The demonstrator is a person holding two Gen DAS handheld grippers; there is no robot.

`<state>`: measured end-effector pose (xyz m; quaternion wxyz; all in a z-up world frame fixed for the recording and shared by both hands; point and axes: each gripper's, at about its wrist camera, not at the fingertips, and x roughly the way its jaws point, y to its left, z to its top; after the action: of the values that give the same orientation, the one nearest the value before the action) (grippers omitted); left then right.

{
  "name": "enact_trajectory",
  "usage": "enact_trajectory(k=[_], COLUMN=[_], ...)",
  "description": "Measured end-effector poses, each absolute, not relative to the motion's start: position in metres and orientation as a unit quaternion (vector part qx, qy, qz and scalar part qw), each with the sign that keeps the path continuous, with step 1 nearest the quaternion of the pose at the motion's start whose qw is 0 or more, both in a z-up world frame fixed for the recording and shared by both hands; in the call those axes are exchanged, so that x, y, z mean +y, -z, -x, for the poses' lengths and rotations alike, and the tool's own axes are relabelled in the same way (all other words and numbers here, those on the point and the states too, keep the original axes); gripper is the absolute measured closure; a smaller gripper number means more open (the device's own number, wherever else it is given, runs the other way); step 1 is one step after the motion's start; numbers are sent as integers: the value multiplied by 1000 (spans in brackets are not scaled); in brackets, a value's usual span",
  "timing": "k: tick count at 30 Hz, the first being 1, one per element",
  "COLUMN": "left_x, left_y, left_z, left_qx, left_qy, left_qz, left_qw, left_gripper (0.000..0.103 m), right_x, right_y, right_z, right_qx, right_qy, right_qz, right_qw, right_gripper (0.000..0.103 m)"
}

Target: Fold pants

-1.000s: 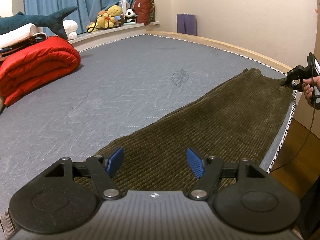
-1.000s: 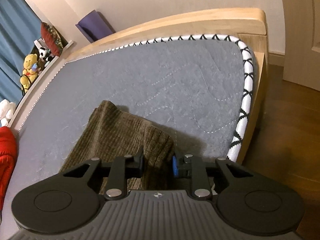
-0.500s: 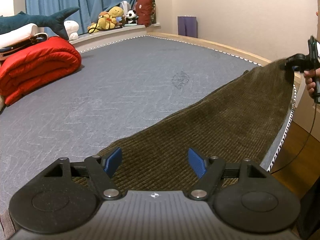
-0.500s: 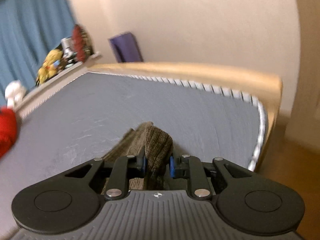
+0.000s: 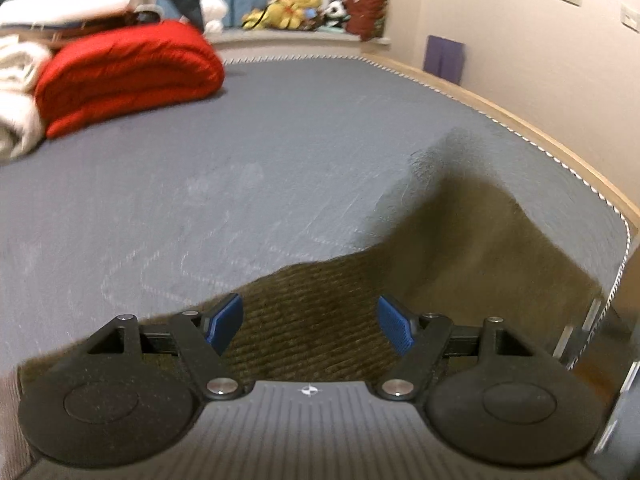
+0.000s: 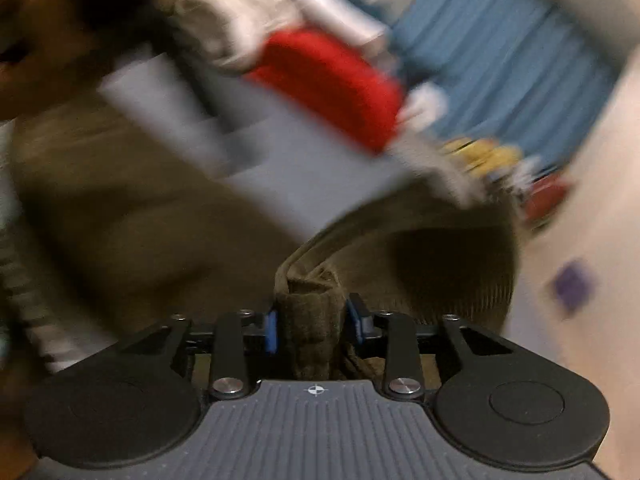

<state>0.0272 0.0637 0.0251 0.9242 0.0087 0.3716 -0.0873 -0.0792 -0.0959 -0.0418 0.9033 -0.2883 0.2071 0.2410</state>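
Only the right wrist view shows the right gripper point(image 6: 312, 326) with a bunched fold of the olive corduroy pants point(image 6: 310, 320) between its 2 blue pads, jaws just eased wider; whether the pads still press is unclear through the blur. From the left wrist view, the left gripper point(image 5: 310, 324) hovers spread apart above the pants point(image 5: 320, 320) on the grey mattress point(image 5: 240, 168). A red quilt point(image 5: 128, 68) and plush toys point(image 5: 292, 8) sit far off. Compared with 1 second ago, the far pants end has lifted off the mattress corner and swung across.
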Motion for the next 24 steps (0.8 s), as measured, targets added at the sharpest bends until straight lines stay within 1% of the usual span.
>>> enact_trajectory(k=[1,2,7,8,10,11,13,18,20,23,24], left_x=[67,68,71,70,64,60,50,21,12,3,1], left_y=[-24,-23,-15,-13,-8,-6,-3,-2,-3,-2,-2], left_z=[-29,-31,-44,-48,-56,-61,-67,-78,-83,-90,-92], left_qx=[378,383,405,409,416,419,427,436,438,441,442], left_qy=[87,87,92,89,76,69,56,35,33,33,33], left_qz=[-2,5,35,35,26,22,15,-8,-15,-20,-19], left_qw=[922,919,909,907,906,905,902,899,898,897,896], left_gripper=[24,24,24,26,32,34,36,36,36,36,36], right_x=[-91,-89,-112,-116,-126,-130,-134,-130,-125,-121,-122], right_y=[48,51,27,21,16,15,20,46,52,53,53], right_z=[83,86,92,86,77,71,59,38,34,36,37], right_qx=[231,248,243,242,239,240,250,309,330,332,333], right_qy=[-262,-277,-330,-329,-317,-306,-284,-286,-307,-308,-309], right_qz=[282,271,191,174,147,141,135,114,112,112,109], right_qw=[894,888,892,896,906,911,916,900,885,884,884], right_gripper=[67,64,55,55,54,53,48,40,41,42,49])
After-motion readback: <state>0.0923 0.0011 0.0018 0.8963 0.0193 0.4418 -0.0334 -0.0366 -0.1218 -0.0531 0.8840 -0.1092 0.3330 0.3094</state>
